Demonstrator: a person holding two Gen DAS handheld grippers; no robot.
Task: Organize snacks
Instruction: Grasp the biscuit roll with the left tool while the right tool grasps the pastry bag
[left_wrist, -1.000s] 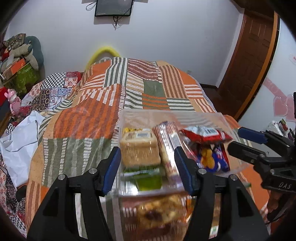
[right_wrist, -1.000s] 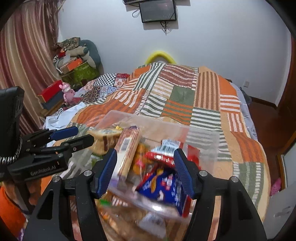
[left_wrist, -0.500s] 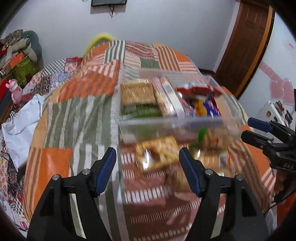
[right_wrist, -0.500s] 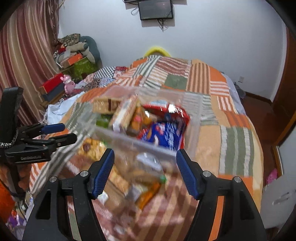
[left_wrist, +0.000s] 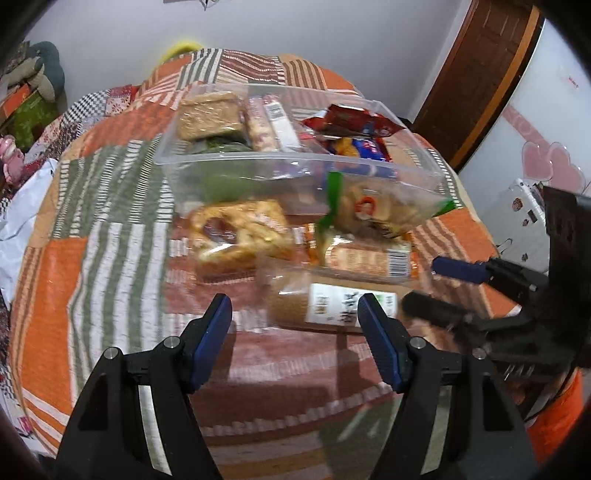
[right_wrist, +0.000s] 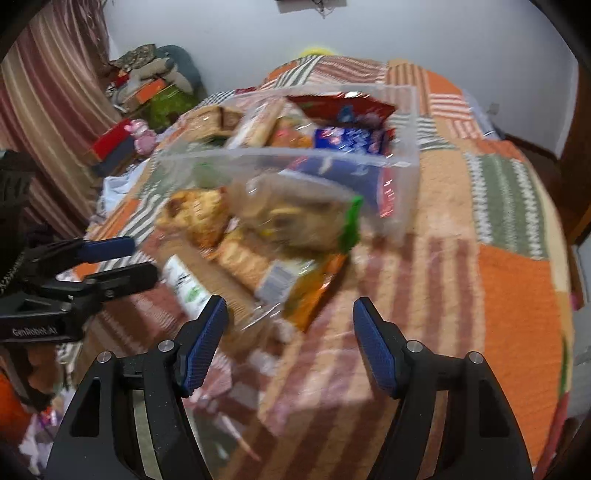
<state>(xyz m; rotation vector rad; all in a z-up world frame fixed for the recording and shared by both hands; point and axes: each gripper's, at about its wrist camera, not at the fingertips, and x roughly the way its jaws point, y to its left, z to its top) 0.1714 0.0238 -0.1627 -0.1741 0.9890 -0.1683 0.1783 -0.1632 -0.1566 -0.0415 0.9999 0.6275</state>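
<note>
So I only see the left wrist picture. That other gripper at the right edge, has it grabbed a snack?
Observer: No. In its own view the right gripper is open, its jaws have just been opening, and the pads press on nothing.
Operator: What's left of the bed, past the white cloth?
Observer: A striped curtain hangs there, with a red box at its foot.

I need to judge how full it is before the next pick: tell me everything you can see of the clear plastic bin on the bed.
The clear plastic bin is a transparent, rectangular, open-topped tub with a thin rim, sitting upright on the patchwork bedspread. Snack packs fill it, some rising above the rim: a tan cracker pack, a long biscuit sleeve, a red bag, a blue one. Loose packets lie against its near wall. Neither gripper touches it.
</note>
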